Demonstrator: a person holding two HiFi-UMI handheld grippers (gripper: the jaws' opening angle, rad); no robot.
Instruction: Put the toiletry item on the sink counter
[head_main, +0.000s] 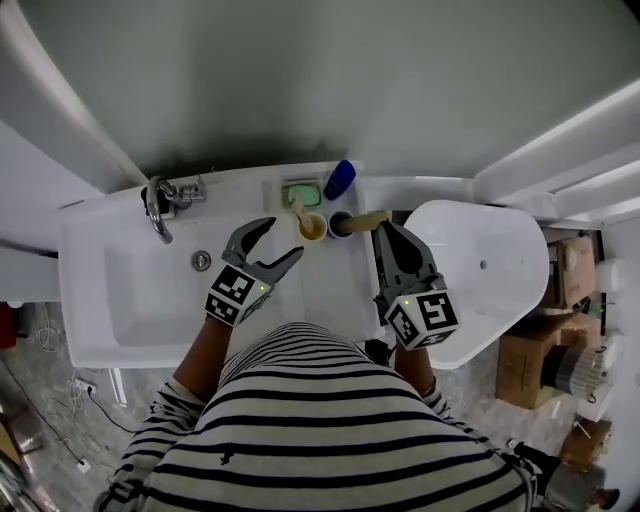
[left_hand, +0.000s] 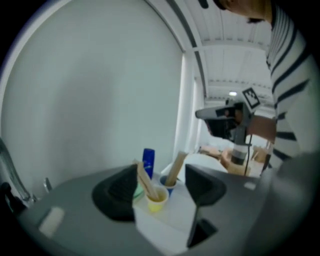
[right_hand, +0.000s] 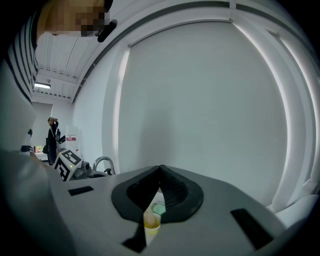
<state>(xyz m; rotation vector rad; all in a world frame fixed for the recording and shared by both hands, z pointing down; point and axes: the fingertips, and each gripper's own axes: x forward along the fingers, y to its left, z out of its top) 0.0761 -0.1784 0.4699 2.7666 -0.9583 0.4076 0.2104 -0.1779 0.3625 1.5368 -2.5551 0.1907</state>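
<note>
On the white sink counter (head_main: 300, 290) stand a yellow cup (head_main: 312, 228) and a blue cup (head_main: 339, 222), each with a wooden toothbrush in it. The blue cup's brush (head_main: 367, 218) leans right. Behind them are a dark blue bottle (head_main: 340, 178) and a green soap (head_main: 301, 192) in a dish. My left gripper (head_main: 283, 238) hangs open just in front of the yellow cup, touching nothing. In the left gripper view the yellow cup (left_hand: 156, 199) and blue cup (left_hand: 169, 184) show beyond its spread jaws. My right gripper (head_main: 386, 230) is shut and empty, right of the blue cup.
The basin (head_main: 150, 290) with its chrome faucet (head_main: 160, 205) lies to the left. A white toilet lid (head_main: 480, 270) sits to the right of the counter, with cardboard boxes (head_main: 530, 360) beyond it. A grey wall rises behind the counter.
</note>
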